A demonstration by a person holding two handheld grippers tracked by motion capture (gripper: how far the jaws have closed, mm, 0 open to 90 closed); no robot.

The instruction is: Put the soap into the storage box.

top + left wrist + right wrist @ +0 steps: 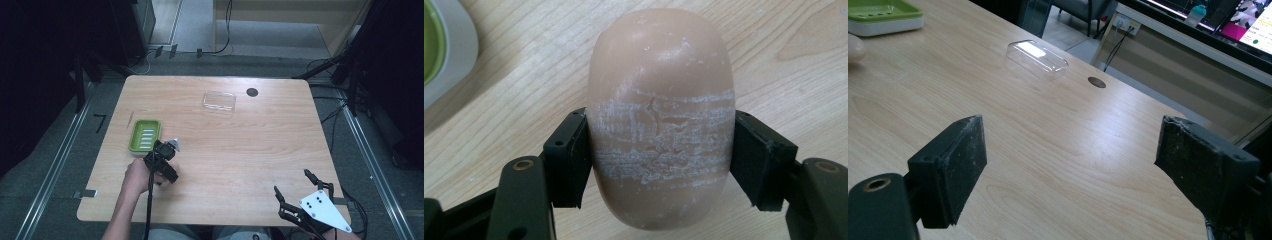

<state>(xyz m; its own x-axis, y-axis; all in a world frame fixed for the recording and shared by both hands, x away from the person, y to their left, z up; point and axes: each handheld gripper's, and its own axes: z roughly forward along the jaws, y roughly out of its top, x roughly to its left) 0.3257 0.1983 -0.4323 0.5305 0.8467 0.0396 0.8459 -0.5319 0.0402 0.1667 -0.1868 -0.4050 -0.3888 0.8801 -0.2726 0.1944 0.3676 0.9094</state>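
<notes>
Soap: one tan bar of soap (659, 125) with white scuffs, lying on the table (240, 150) just beside the green dish.
Left gripper (162, 156): its two black jaws squeeze the soap from both sides.
Right gripper (300, 192): jaws spread wide, with nothing between them, near the table's front right corner.
Green soap dish (145, 135): one, close to the left edge.
Clear lid (219, 101): one, at the far side, well apart from the dish.
Dark round spot (252, 92): one, beside the lid.

wooden table (240, 150) | dark round disc (252, 92): far edge | cables (229, 22): floor beyond
</notes>
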